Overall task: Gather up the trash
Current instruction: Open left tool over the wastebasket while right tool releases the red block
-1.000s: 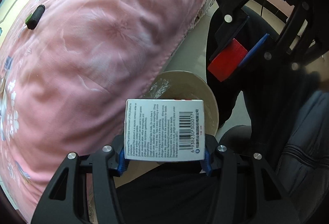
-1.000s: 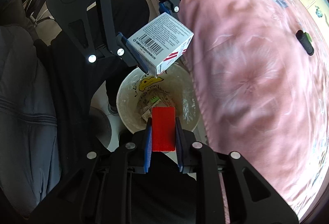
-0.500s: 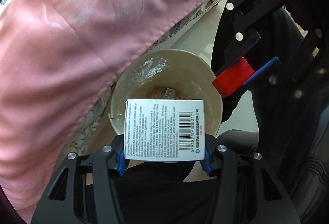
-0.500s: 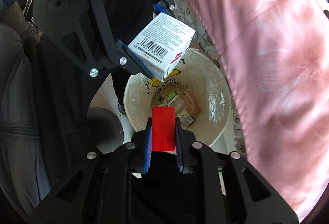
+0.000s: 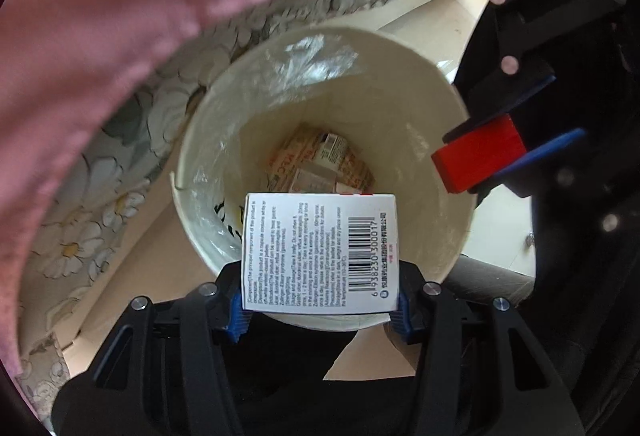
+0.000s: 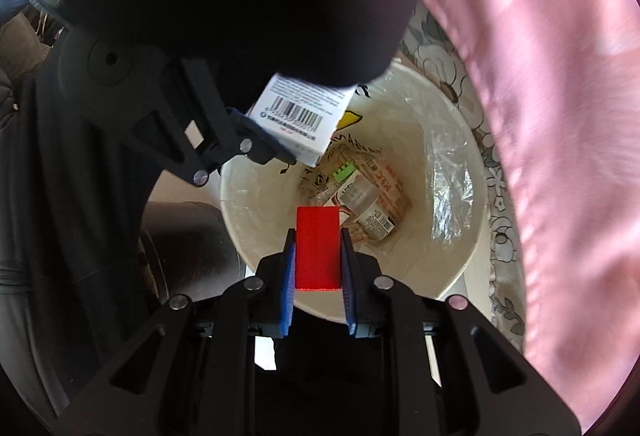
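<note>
A pink blanket [image 5: 120,15] fills the upper left of the left view. Below it runs a floral sheet [image 5: 132,139], with pale floor [image 5: 432,19] at the upper right.

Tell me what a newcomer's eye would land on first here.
First, the white medicine box with its barcode, clamped in the left tongs over the cream bucket. Next, the bright red block gripped in the right tongs above the same bucket, which already holds crumpled wrappers. Pink bedding fills the side.
</note>
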{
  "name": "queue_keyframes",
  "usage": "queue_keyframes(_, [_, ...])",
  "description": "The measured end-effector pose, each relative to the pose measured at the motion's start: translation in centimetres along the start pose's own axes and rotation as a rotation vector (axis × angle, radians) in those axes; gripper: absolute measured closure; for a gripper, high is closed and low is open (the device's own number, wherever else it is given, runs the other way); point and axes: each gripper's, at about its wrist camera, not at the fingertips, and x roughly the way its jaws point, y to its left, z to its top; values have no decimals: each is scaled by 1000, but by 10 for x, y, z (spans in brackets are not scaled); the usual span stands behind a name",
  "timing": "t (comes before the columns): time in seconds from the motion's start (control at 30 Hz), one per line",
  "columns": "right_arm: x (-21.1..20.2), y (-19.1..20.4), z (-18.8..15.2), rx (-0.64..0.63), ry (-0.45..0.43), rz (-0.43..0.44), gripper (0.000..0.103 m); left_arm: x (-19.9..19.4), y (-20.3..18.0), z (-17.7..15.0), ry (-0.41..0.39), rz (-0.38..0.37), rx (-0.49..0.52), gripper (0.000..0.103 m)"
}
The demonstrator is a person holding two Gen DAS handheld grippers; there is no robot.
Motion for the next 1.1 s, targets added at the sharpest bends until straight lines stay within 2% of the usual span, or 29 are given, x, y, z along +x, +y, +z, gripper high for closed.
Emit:
queue_keyframes(0.23, [11,-13,2,33,15,6,82,21,7,2,56,-11,-51,46])
queue_keyframes(0.27, [12,-14,3,41,20,9,79,25,7,1,68,-11,-54,46])
queue_keyframes(0.3, [13,-16,2,52,21,1,63,27,8,1,75,-7,-54,45])
queue_keyframes(0.33, [13,-18,3,66,21,-17,40,30,7,1,84,-6,-60,42])
queue_keyframes(0.37, [12,-20,1,78,18,-34,33,36,7,-1,86,-10,-64,35])
queue_keyframes(0.4, [10,-20,1,79,16,-28,30,37,7,-1,88,-11,-66,29])
queue_keyframes(0.43, [7,-20,0,78,4,-30,24,37,7,-1,86,-4,-68,16])
queue_keyframes(0.5, [2,-20,-3,80,-13,-43,14,36,7,-2,79,2,-70,10])
queue_keyframes(0.7, [-13,-15,-12,71,-32,-61,12,32,2,-5,75,19,-57,7])
queue_keyframes(0.87, [-29,-9,-16,53,-40,-56,12,13,-4,-11,55,35,-39,7])
queue_keyframes(1.1, [-54,6,-14,25,-47,-92,12,-10,-12,-21,35,43,-23,7])
